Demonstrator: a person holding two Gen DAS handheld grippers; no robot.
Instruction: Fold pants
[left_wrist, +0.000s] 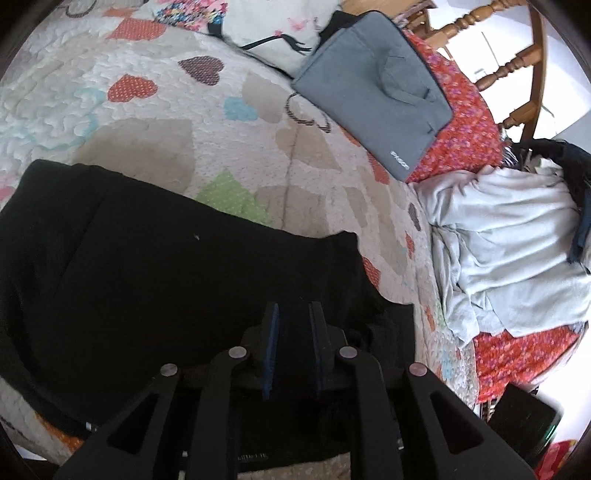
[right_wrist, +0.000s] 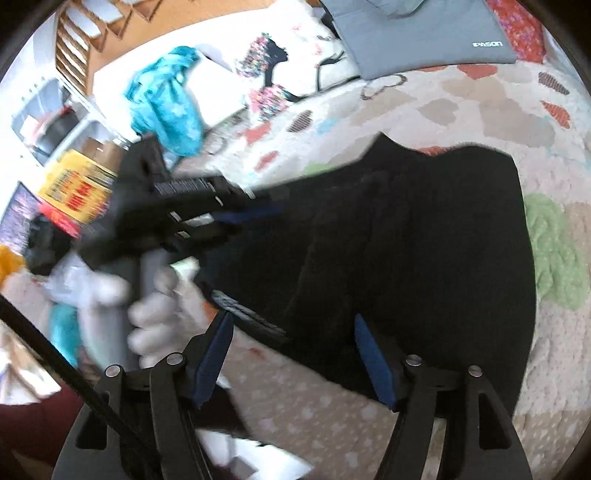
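Observation:
The black pants (left_wrist: 177, 280) lie folded on a heart-patterned quilt (left_wrist: 155, 125). My left gripper (left_wrist: 293, 308) hovers just above the pants' near part, its blue-padded jaws narrowly apart with nothing visibly pinched between them. In the right wrist view the pants (right_wrist: 406, 240) fill the middle. My right gripper (right_wrist: 295, 321) is wide open over their near edge, holding nothing. The left gripper (right_wrist: 266, 212) shows there too, blurred, reaching onto the pants from the left with a white-gloved hand on its handle.
A grey laptop bag (left_wrist: 373, 85) lies at the far edge of the quilt. A pale grey garment pile (left_wrist: 509, 251) sits on the right over a red floral sheet (left_wrist: 461, 122). A turquoise cloth (right_wrist: 166, 99) and yellow box (right_wrist: 74, 184) are at the left.

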